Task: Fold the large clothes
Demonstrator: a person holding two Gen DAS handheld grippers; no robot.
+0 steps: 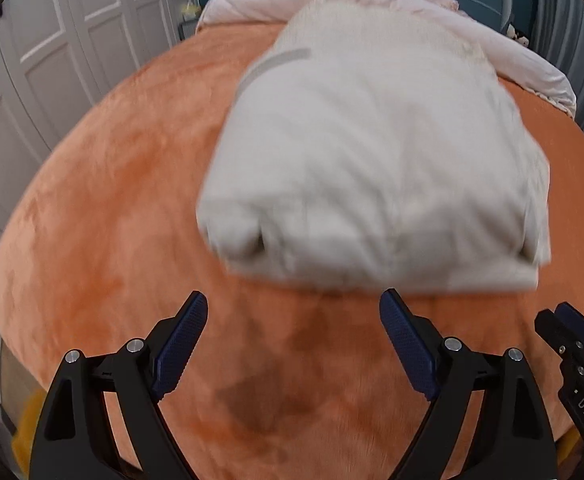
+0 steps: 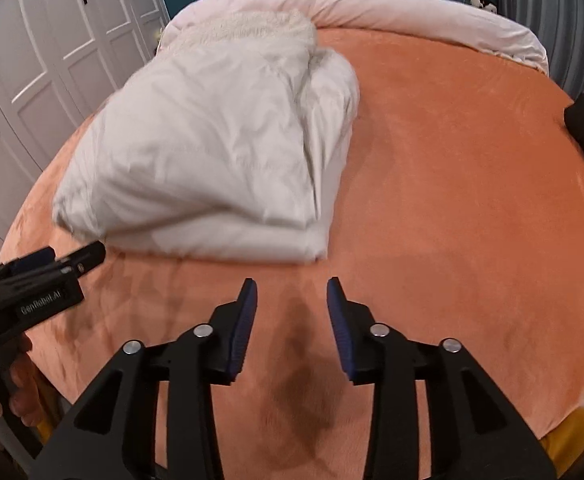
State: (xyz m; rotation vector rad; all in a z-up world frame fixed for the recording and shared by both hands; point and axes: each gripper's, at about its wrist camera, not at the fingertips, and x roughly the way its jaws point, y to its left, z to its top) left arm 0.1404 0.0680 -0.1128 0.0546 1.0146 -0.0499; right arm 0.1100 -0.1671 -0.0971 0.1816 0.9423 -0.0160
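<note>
The folded white garment (image 1: 371,168) lies on the orange bedspread (image 1: 112,200) in the left wrist view, a thick rectangular bundle with its near folded edge just beyond the fingertips. The left gripper (image 1: 293,308) hangs over bare bedspread with its blue-padded fingers (image 1: 182,344) spread wide and nothing between them. The right gripper (image 1: 571,344) shows at the lower right edge, close to the garment's near right corner. A pale rolled duvet (image 1: 411,12) runs across the far end of the bed, and white panelled wardrobe doors (image 1: 52,60) stand to the left

In the right wrist view the garment (image 2: 212,152) sits to the left of centre on the bedspread (image 2: 471,200), its near edge a little ahead of the fingertips. The right gripper (image 2: 292,292) has its jaws partly apart and empty, over bare bedspread. The left gripper (image 2: 52,268) enters from the left, its tip next to the garment's near left corner, with a hand (image 2: 16,384) gripping its handle below
</note>
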